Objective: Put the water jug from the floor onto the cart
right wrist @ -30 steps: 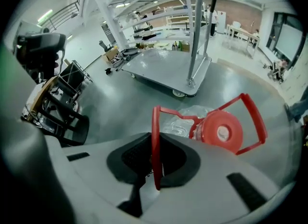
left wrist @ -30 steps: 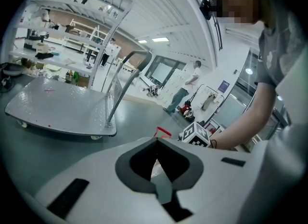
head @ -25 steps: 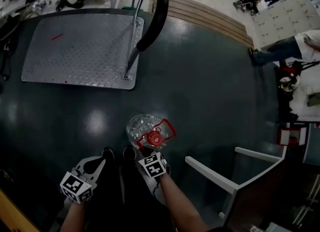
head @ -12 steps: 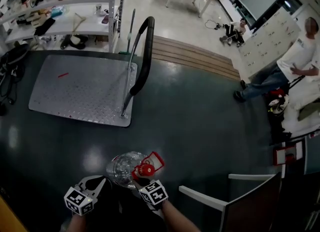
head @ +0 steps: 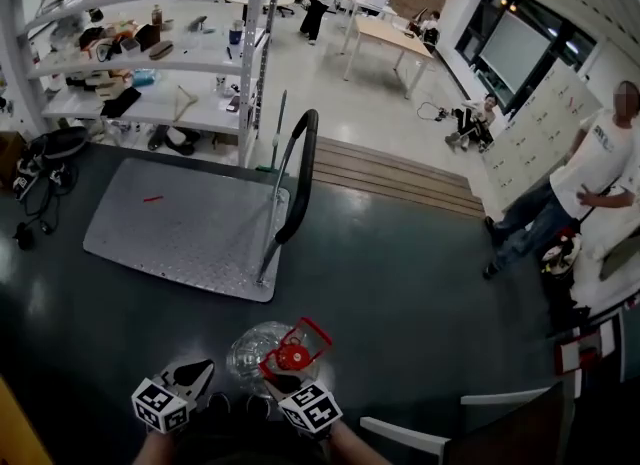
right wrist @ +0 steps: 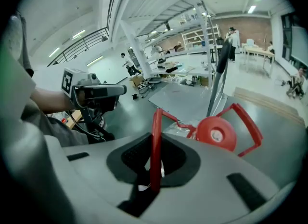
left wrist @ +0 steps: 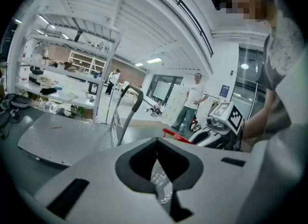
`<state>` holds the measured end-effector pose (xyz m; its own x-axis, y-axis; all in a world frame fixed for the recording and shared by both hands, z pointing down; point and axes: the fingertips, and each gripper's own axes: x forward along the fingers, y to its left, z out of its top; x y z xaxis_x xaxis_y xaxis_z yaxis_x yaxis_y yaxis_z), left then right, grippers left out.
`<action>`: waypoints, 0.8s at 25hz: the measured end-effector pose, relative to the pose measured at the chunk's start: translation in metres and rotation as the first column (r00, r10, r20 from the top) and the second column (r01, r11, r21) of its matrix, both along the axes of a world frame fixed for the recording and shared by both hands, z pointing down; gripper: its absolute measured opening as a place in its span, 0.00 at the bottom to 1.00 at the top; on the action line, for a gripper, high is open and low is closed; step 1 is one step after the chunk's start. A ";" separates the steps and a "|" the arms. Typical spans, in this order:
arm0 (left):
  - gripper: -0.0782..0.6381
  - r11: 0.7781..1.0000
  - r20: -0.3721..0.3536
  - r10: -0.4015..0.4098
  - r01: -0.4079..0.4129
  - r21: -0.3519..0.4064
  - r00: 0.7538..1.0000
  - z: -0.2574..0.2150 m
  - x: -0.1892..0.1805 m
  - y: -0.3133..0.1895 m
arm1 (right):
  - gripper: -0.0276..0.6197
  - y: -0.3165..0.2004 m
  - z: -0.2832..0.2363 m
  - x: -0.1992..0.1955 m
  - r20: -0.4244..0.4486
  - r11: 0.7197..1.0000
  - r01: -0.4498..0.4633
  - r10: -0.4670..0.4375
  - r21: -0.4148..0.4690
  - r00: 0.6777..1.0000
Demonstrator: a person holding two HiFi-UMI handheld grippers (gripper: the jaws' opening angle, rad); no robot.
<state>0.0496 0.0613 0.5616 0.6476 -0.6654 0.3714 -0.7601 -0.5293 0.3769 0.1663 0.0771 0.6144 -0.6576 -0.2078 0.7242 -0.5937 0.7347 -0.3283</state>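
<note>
1. Right claw (head: 283, 381): clenched. In the right gripper view the claw (right wrist: 155, 172) grasps the upright bar of the red handle (right wrist: 156, 136). The bar runs down between the two dark pads.
2. Left claw (head: 205, 367): clenched. In the left gripper view the claw (left wrist: 158, 172) is closed to a narrow slit. The crinkled clear wall of the jug (left wrist: 161, 185) sits in that slit.
3. Jug (head: 250, 351): lower centre of the head view, just above both claws in the frame. It is clear, with a red cap (head: 293, 356) and the handle (head: 312, 335) looped over the cap. In the right gripper view the cap (right wrist: 216, 134) faces the camera, so the jug is tilted. Contact between its base and the floor (head: 420, 273) cannot be determined.
4. Cart (head: 190, 223): a grey tread-plate deck, left of centre in the head view. Its black push bar (head: 300, 173) rises from the deck's right edge. The jug is not on the deck; it lies below the deck's lower right corner in the frame, near but apart.
5. Surroundings: shelves (head: 150, 53) at the upper left. A person (head: 590, 183) stands at the right edge.
</note>
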 end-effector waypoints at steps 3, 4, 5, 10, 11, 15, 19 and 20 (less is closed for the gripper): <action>0.12 0.999 0.007 -0.034 0.034 0.035 0.999 -0.014 -0.011 -0.008 | 0.09 -0.013 -0.019 -0.002 0.019 0.999 0.007 -0.008 0.049 1.000; 0.12 0.998 0.013 -0.045 0.044 0.046 0.999 -0.018 -0.015 -0.011 | 0.09 -0.017 -0.024 -0.004 0.025 0.998 0.005 -0.006 0.067 1.000; 0.12 0.997 0.016 -0.056 0.055 0.055 0.998 -0.021 -0.020 -0.014 | 0.09 -0.022 -0.029 -0.006 0.028 0.996 0.000 -0.003 0.084 1.000; 0.12 0.992 0.008 -0.091 0.090 0.083 0.996 -0.034 -0.049 -0.031 | 0.09 -0.044 -0.044 -0.032 0.048 0.995 -0.032 0.028 0.099 0.998; 0.12 0.991 0.004 -0.101 0.100 0.085 0.995 -0.034 -0.058 -0.035 | 0.09 -0.049 -0.044 -0.041 0.051 0.995 -0.033 0.028 0.098 0.998; 0.12 0.991 -0.017 -0.109 0.110 0.082 0.994 -0.032 -0.089 -0.056 | 0.09 -0.072 -0.045 -0.072 0.032 0.994 -0.029 0.026 0.107 0.999; 0.12 0.993 -0.007 -0.082 0.082 0.081 0.997 -0.034 -0.131 -0.084 | 0.09 -0.098 -0.047 -0.109 0.008 0.994 -0.032 0.031 0.103 0.999; 0.12 0.994 -0.008 -0.077 0.077 0.079 0.997 -0.034 -0.142 -0.094 | 0.09 -0.106 -0.046 -0.118 0.002 0.994 -0.039 0.039 0.100 0.999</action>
<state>-0.0922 -0.0322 0.5275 0.5950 -0.7406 0.3123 -0.7979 -0.4977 0.3400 0.0478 -0.0292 0.5682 -0.6476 -0.3049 0.6983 -0.6224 0.7403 -0.2540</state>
